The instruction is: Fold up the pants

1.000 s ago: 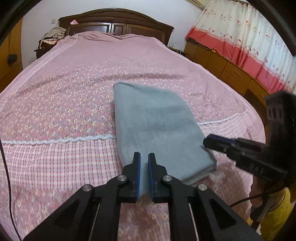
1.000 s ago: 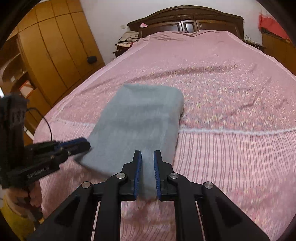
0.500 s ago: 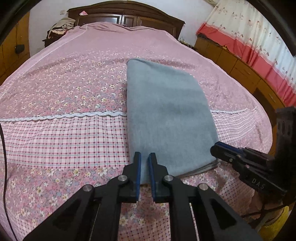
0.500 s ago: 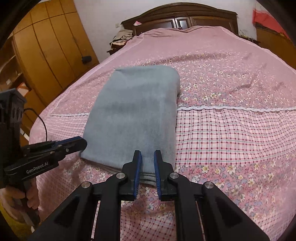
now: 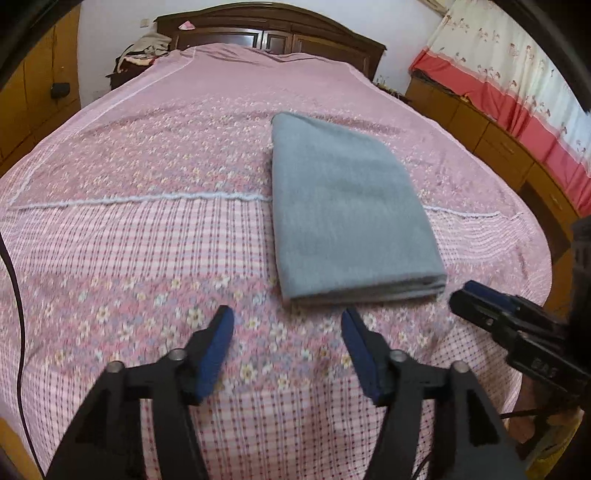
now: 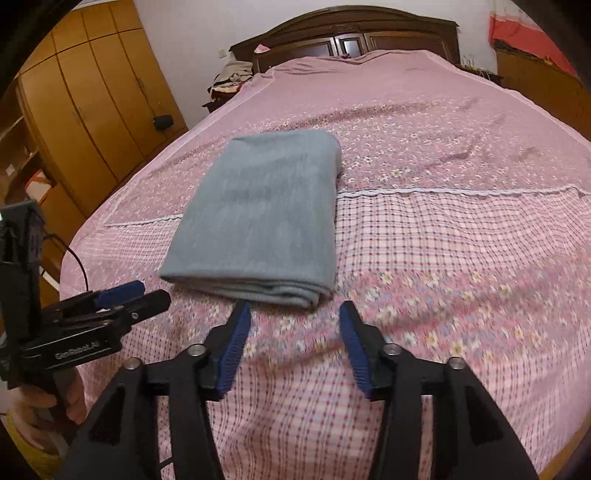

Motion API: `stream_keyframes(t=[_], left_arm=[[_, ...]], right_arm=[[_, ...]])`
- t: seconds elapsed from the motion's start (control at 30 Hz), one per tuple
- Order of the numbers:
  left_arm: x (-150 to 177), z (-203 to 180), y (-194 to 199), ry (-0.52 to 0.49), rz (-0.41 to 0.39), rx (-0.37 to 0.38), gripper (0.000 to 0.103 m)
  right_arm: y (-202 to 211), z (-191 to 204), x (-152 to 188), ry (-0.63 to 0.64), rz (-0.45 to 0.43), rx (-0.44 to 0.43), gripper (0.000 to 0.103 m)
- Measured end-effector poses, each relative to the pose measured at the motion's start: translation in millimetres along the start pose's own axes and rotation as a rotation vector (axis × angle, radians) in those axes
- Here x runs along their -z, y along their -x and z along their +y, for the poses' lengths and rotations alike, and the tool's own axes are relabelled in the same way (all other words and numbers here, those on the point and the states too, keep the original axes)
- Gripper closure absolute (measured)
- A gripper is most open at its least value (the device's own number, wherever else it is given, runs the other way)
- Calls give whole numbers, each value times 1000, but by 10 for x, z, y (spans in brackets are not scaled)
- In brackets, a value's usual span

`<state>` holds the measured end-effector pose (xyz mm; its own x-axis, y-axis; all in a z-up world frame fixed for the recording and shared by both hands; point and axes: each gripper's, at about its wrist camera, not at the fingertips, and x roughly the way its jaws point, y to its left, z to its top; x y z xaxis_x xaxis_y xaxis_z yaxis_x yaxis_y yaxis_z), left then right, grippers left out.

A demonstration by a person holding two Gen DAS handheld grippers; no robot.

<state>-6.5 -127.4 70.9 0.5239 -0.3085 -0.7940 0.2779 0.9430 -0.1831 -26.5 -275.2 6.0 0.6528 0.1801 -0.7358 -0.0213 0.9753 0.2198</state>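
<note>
The grey pants point(image 5: 347, 206) lie folded into a flat rectangle on the pink floral bedspread point(image 5: 147, 229), layered edges facing me; the right wrist view shows the same pants point(image 6: 266, 214). My left gripper point(image 5: 288, 321) hovers just short of the near left corner, jaws opening, nothing between them. My right gripper point(image 6: 293, 314) sits just short of the near right corner, jaws opening too, holding nothing. Each view catches the other tool from the side: the right gripper point(image 5: 476, 299) and the left gripper point(image 6: 147, 293).
A dark wooden headboard point(image 6: 347, 33) stands at the far end. Wooden wardrobes point(image 6: 88, 96) line the left side, and low cabinets under red-and-white curtains point(image 5: 517, 74) line the right. Clothes point(image 5: 144, 48) are piled beside the headboard. A hand point(image 6: 40, 402) grips the left tool.
Both grippers let go of the pants' near edge, opened wide and drew back toward me. The folded pants now lie flat on the bed, free of both.
</note>
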Motion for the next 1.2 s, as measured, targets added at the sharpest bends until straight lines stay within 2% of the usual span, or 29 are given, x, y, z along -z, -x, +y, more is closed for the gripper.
stream_keyframes(t=[0.13, 0.37, 0.53, 0.9, 1.2], left_arm=[[52, -1, -101, 21, 40, -25, 33], [118, -60, -164, 21, 36, -67, 20], [165, -150, -264, 4, 48, -96, 17], [172, -328, -462, 5, 60, -111, 7], [130, -470, -565, -6, 63, -114, 5]], right_arm=[[47, 3, 72, 14, -9, 51, 42], [-75, -46, 137, 24, 15, 118, 41], [-256, -67, 167, 33, 36, 153, 41], [-339, -56, 268, 36, 10, 155, 35], [-361, -33, 297, 41, 4, 156, 34]])
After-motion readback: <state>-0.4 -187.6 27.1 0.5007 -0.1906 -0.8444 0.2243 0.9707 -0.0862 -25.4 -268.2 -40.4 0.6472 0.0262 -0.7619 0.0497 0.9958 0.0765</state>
